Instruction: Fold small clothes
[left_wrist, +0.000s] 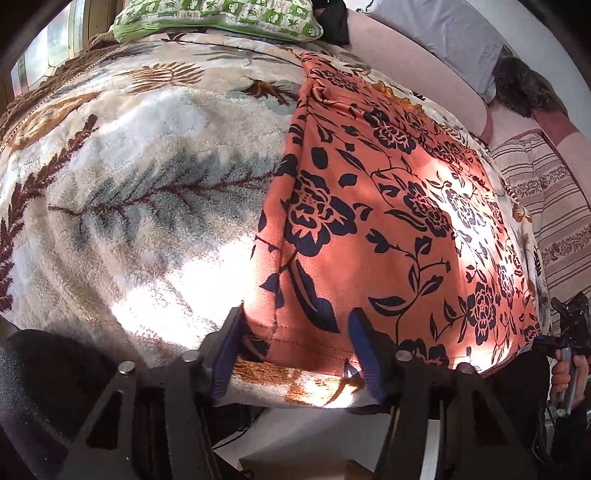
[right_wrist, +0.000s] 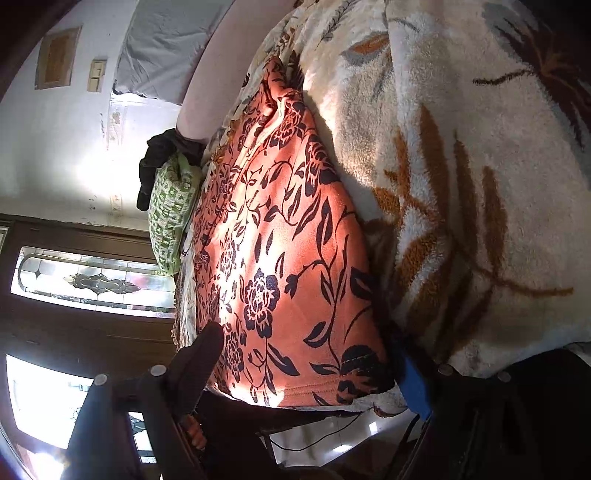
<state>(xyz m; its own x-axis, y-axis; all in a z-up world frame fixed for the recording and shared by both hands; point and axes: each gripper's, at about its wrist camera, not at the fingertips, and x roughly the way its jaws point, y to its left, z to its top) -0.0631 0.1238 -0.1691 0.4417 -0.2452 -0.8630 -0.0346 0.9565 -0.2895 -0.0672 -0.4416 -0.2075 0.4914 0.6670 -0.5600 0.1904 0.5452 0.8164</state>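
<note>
An orange garment with a dark flower print (left_wrist: 369, 221) lies flat on a fluffy cream blanket with leaf patterns (left_wrist: 147, 184). In the left wrist view my left gripper (left_wrist: 295, 343) straddles the garment's near left corner at the hem. The cloth lies flat and unpinched between its blue pads (left_wrist: 360, 339), so it is open. In the right wrist view the same garment (right_wrist: 277, 277) runs away from my right gripper (right_wrist: 304, 373), whose jaws stand wide apart on either side of the near hem. The right gripper (left_wrist: 569, 325) also shows at the garment's far right corner, held by a hand (left_wrist: 565, 376).
A green patterned pillow (left_wrist: 214, 18) and a dark cloth (left_wrist: 336, 22) lie at the far end of the bed. A grey pillow (left_wrist: 443, 37) and a striped cushion (left_wrist: 546, 206) lie to the right. The blanket's near edge (left_wrist: 295, 391) drops to the floor. A glazed door (right_wrist: 92, 280) stands beyond.
</note>
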